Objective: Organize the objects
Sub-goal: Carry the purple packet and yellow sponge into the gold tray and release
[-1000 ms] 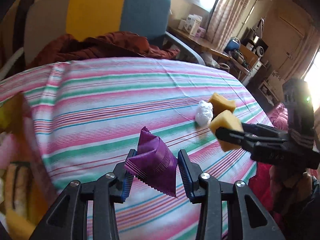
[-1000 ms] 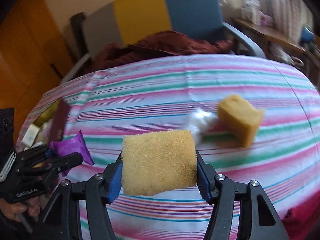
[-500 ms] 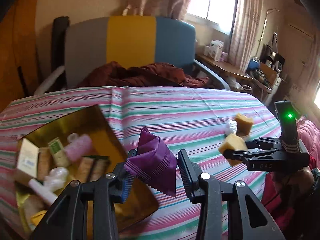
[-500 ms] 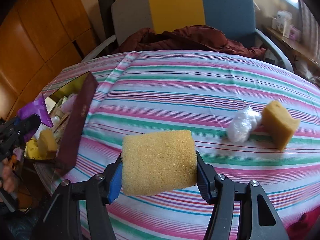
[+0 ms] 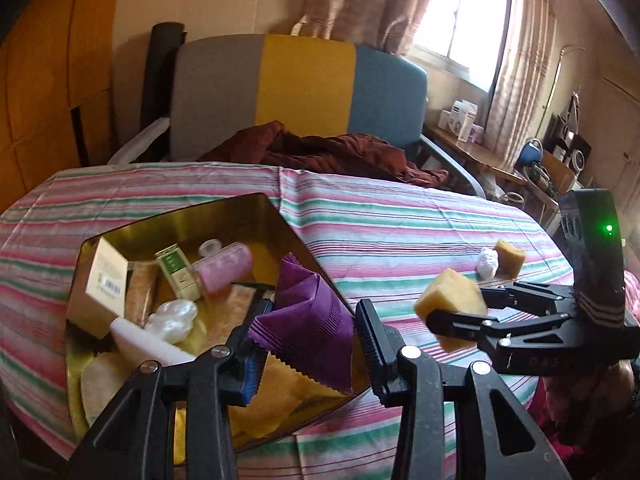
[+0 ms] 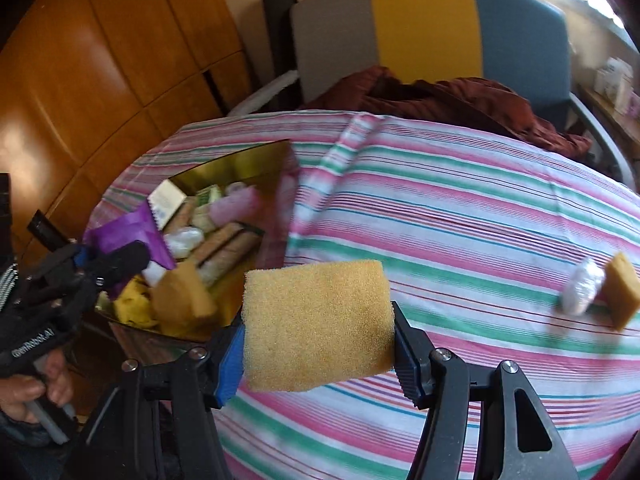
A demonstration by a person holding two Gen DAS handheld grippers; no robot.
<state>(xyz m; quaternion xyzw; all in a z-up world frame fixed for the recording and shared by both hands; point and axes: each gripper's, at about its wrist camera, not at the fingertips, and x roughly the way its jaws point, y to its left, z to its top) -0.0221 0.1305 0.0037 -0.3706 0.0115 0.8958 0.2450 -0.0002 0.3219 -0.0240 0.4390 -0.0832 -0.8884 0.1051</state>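
the left tool (image 5: 306,340) is clenched on a purple sachet (image 5: 308,312), its pads pressed to both sides, and it hangs over the near right part of the gold tin (image 5: 224,216). the right tool (image 6: 318,354) is clenched on a yellow sponge (image 6: 316,320) above the striped cloth (image 6: 460,216) of the desk, just right of the tin's near corner; in the left view the same tool (image 5: 456,310) sits well off the tin's right wall with its sponge (image 5: 450,300).

the tin sits at the left end of the desk, close to the left and near edges. it is crowded: a cream box (image 5: 100,284) against the left wall, a green-and-white carton (image 5: 178,272), a pink roll (image 5: 224,266), a white wad (image 5: 172,320), brown bars, and yellow sponges (image 6: 180,300) piled at the near end. little bare floor shows inside it; the far corner is the emptiest part.

right of the tin the cloth lies bare across the middle of the desk. toward the right edge a white crumpled wad (image 5: 488,262) lies touching a second sponge (image 5: 509,256).

beyond the far edge a dark red cloth (image 5: 328,152) is heaped on a grey, yellow and blue chair (image 5: 304,80) drawn up to the desk. a hand (image 6: 36,392) grips the left tool's handle off the near left corner.
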